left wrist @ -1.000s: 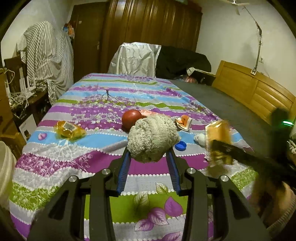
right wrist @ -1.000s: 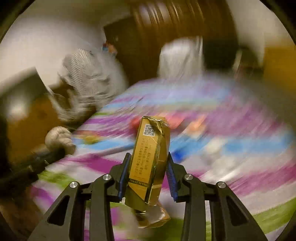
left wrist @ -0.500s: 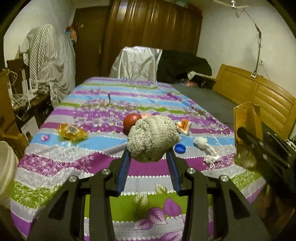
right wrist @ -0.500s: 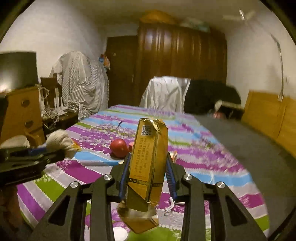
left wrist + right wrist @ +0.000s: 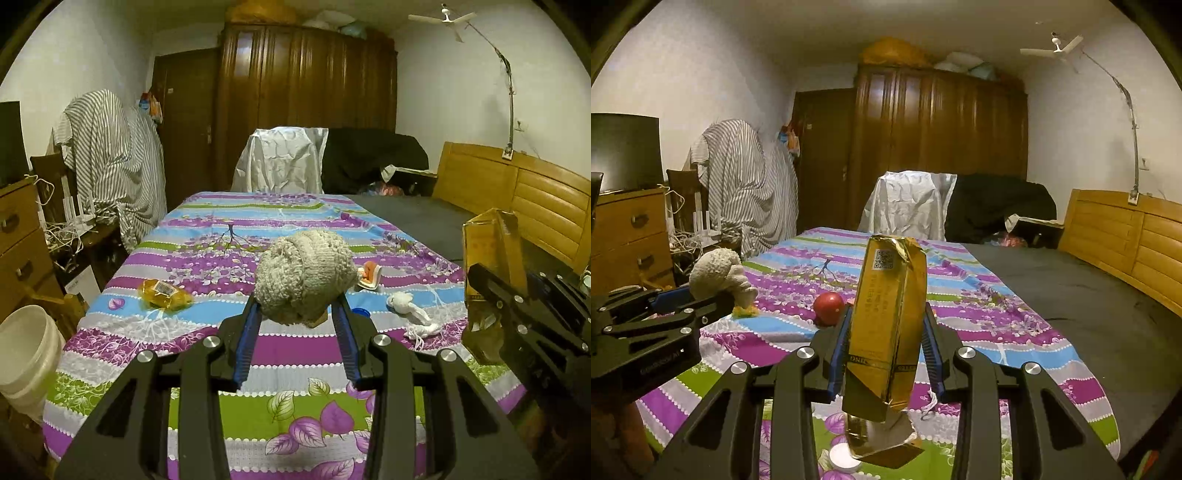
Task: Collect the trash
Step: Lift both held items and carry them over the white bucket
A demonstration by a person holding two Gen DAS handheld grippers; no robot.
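Observation:
My left gripper is shut on a balled-up beige knitted cloth, held above the near end of the striped floral table. My right gripper is shut on an upright crumpled gold carton, held above the table's near right side. The carton also shows in the left wrist view, and the cloth in the right wrist view. On the table lie a yellow wrapper, an orange and white scrap, a white crumpled wad, a blue cap and a red ball.
A white bucket stands left of the table's near corner. A wooden dresser with cables is at far left. A covered chair stands at the table's far end. A bed with a wooden headboard fills the right.
Both grippers have risen and drawn back from the table with their loads. The right gripper, blurred a second ago, has swung to face down the table and steadied.

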